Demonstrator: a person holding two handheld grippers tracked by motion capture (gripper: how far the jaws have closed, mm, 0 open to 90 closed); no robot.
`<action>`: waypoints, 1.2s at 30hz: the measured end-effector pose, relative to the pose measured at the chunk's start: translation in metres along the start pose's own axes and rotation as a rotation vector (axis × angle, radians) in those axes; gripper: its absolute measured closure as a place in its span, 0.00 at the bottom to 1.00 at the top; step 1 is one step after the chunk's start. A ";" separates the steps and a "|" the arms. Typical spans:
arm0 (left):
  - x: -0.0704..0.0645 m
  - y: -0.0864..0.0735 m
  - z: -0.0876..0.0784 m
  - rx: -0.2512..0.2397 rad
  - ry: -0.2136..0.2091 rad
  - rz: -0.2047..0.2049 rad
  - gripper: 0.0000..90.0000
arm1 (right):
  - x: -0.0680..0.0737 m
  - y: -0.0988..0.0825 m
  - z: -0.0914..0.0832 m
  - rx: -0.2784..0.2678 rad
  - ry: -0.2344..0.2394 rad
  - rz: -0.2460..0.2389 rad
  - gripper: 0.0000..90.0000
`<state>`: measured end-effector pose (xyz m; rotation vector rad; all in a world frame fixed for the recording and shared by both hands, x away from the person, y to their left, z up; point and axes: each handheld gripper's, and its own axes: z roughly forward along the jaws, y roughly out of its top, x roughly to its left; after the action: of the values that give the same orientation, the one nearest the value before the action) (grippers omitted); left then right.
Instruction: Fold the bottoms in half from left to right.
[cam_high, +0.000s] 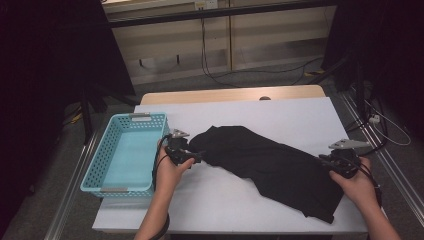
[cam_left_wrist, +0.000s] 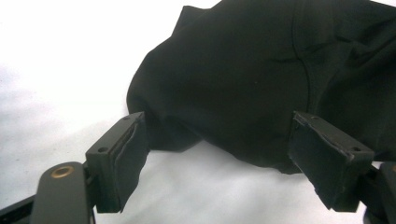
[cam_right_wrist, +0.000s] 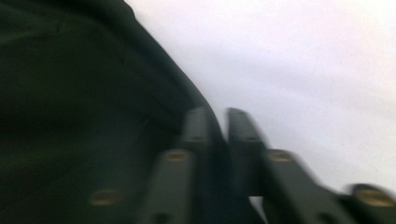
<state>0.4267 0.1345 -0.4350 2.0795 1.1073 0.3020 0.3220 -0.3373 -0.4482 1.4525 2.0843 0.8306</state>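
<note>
One white table (cam_high: 280, 115), grey floor (cam_high: 65, 165) around.

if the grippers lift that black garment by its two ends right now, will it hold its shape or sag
The black garment probably sags: it lies crumpled in soft folds. It looks light, so it should drag easily over the white table cover. It may slip from the right gripper, which seems to pinch only an edge.

no readable text, label, brand or number anywhere
</note>
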 end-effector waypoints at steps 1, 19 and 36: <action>0.000 0.000 0.000 0.002 -0.002 -0.002 0.23 | 0.003 0.001 -0.001 -0.006 0.001 -0.007 0.71; -0.004 -0.002 -0.003 0.004 -0.017 0.007 0.22 | 0.111 0.008 -0.012 -0.037 0.301 -0.203 0.58; -0.006 -0.002 -0.002 -0.001 -0.017 0.003 0.22 | 0.142 0.014 0.014 -0.005 0.298 -0.277 0.91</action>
<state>0.4206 0.1314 -0.4337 2.0795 1.0942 0.2859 0.2932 -0.1968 -0.4528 1.0528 2.4285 0.9847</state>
